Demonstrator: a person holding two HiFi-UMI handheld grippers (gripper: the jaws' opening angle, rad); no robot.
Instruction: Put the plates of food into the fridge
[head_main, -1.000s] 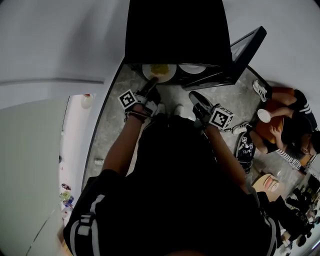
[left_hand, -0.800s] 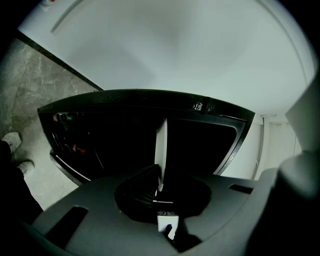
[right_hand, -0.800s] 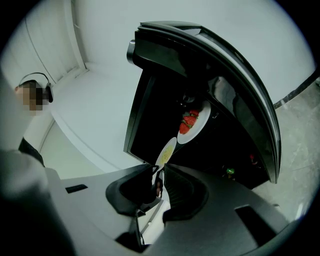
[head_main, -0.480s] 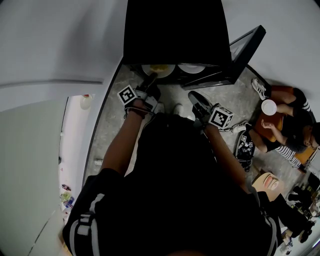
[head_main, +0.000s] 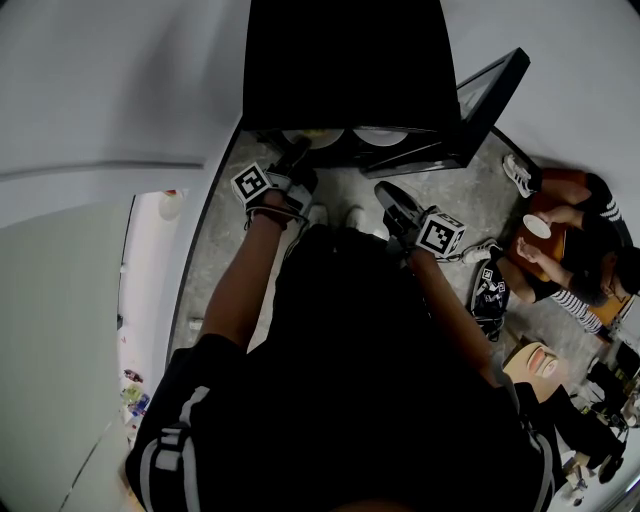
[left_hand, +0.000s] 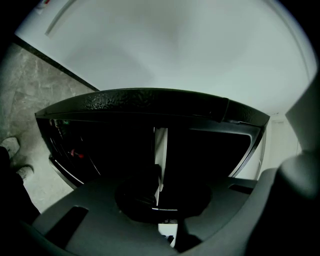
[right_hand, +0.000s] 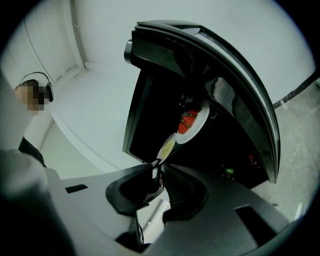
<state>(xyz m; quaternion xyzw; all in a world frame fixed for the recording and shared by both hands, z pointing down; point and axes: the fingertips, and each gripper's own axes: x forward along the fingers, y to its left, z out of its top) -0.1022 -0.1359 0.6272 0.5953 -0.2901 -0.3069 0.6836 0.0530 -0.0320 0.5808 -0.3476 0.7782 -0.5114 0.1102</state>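
Count: two plates, two grippers, one black fridge (right_hand: 220, 65), door open. Both plates sit in the fridge opening: the yellow-food plate (right_hand: 167, 146) just beside the red-fruit plate (right_hand: 194, 122). Left gripper (left_hand: 159, 186) is clamped on the yellow-food plate's rim. Right gripper (right_hand: 157, 167) is empty, jaws narrowly apart, short of the fridge.

Fridge (head_main: 345, 60) interior black; fisheye edges warped, vignetted.

No legible text, label or number anywhere.
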